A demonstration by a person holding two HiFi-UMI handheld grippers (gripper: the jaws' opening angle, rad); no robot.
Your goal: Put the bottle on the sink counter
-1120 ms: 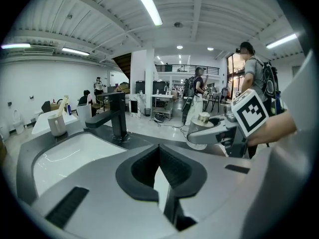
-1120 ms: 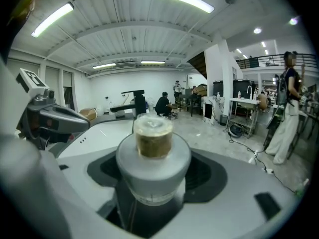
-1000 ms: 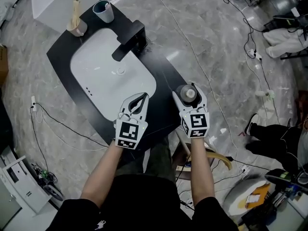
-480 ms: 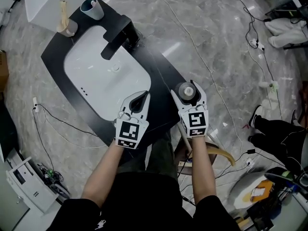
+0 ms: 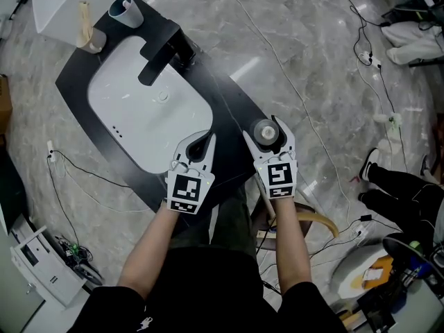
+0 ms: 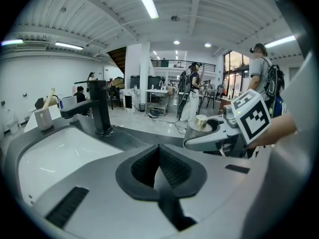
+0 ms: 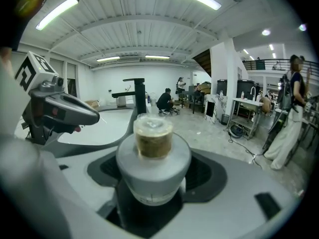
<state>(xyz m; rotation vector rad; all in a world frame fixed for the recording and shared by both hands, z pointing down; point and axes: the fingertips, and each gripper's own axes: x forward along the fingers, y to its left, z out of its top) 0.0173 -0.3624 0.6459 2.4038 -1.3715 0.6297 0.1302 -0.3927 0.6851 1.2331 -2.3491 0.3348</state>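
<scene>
Right claw (image 5: 266, 133) is clenched on the bottle (image 7: 153, 156), pads on either side of its grey body, clear cap up. Long axis is upright, roughly across the claw's own line, so the base faces down at the counter (image 5: 232, 106). The bottle sits over the counter's near right end, on the bare black strip right of the basin (image 5: 149, 116) and nearer the person than the faucet (image 5: 163, 50). Can't tell whether the base touches the surface yet or hangs just above it. Judgement: the move left is straight down and let go; no sideways shift looks needed, though the counter edge is close on the right. Left claw (image 5: 207, 140) is closed on nothing, jaws together, just beside the right one at the basin's near rim. Right hand has the bottle, so left plays no part. Counts: one bottle, two claws, one counter, one basin, one faucet, one cup (image 5: 125, 9), one holder (image 5: 89, 39) with a stick in it at the far corner.
</scene>
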